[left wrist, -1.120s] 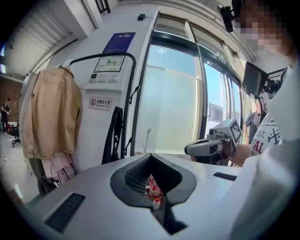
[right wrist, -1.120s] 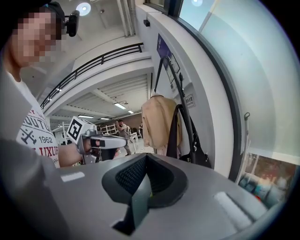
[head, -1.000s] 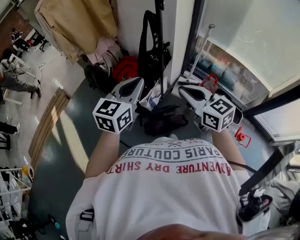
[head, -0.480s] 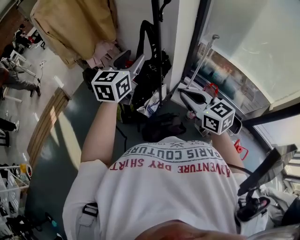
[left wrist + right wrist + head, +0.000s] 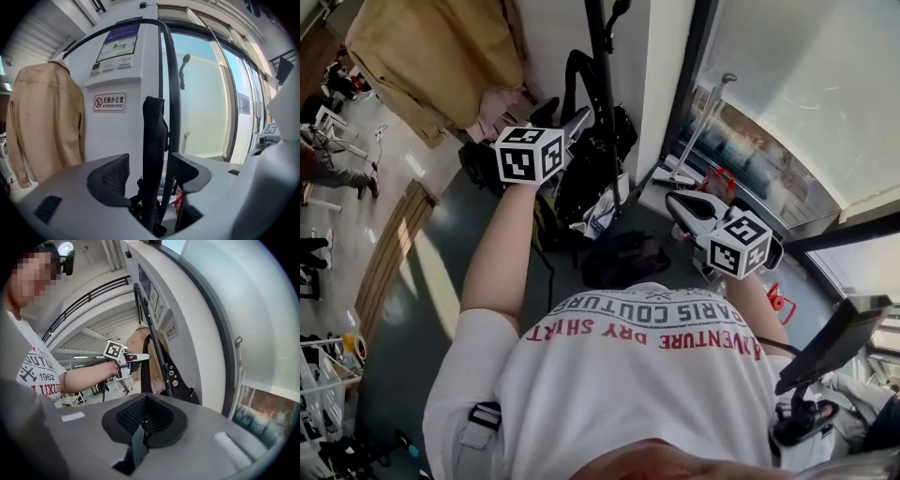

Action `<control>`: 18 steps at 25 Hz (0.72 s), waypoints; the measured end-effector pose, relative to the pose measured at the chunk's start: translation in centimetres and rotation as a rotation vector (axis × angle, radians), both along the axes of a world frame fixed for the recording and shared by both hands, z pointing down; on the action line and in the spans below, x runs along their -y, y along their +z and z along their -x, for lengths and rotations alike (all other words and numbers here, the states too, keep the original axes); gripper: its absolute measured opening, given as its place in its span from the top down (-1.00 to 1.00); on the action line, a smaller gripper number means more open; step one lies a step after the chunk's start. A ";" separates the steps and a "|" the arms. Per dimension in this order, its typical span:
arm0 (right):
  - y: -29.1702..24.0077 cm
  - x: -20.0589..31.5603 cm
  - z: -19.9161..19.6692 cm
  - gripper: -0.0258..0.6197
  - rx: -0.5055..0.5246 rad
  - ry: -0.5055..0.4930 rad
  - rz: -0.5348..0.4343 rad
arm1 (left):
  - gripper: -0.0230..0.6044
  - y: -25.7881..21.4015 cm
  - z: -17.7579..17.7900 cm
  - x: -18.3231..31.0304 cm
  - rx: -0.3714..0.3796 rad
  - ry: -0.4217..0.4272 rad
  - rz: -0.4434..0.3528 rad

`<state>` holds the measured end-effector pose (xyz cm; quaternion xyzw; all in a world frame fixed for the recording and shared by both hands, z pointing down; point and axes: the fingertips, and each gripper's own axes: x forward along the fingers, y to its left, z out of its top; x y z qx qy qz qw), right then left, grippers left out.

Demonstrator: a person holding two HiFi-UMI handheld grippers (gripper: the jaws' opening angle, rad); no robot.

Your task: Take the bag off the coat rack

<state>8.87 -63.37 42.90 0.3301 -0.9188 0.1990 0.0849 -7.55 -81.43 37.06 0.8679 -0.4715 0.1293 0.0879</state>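
Note:
A black bag [image 5: 589, 169] hangs by its long strap [image 5: 153, 140] from the black coat rack pole [image 5: 600, 84] in front of a white pillar. My left gripper [image 5: 575, 121] is raised to the strap. Its jaws are opening, and the strap runs upright between them with a gap on each side of my left gripper [image 5: 152, 171]. In the right gripper view the left gripper [image 5: 140, 356] points at the strap [image 5: 145, 369] above the bag's body [image 5: 182, 380]. My right gripper [image 5: 682, 207] stays low at the right, shut and empty, away from the bag.
A beige jacket [image 5: 422, 56] hangs left of the rack. Dark bags [image 5: 623, 255] and clutter lie on the floor at the rack's foot. A red object [image 5: 719, 181] sits by the glass wall [image 5: 787, 84] on the right. A no-smoking sign [image 5: 109, 101] is on the pillar.
My left gripper rose from waist height up to the bag's strap and its jaws spread apart. The right gripper barely shifted.

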 end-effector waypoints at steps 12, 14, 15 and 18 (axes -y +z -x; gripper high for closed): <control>1.8 0.5 -0.8 0.92 -0.010 0.017 0.037 | 0.89 1.4 -0.3 1.3 0.028 -0.024 -0.029; 1.9 0.5 -0.8 0.92 -0.012 0.016 0.039 | 0.90 1.2 -0.4 1.2 0.007 -0.007 -0.026; 2.0 0.5 -0.8 0.92 -0.013 0.016 0.041 | 0.90 1.0 -0.6 1.0 -0.010 0.008 -0.024; 2.4 0.5 -0.9 0.92 -0.015 0.018 0.047 | 0.90 0.0 -1.0 0.6 -0.067 0.048 -0.033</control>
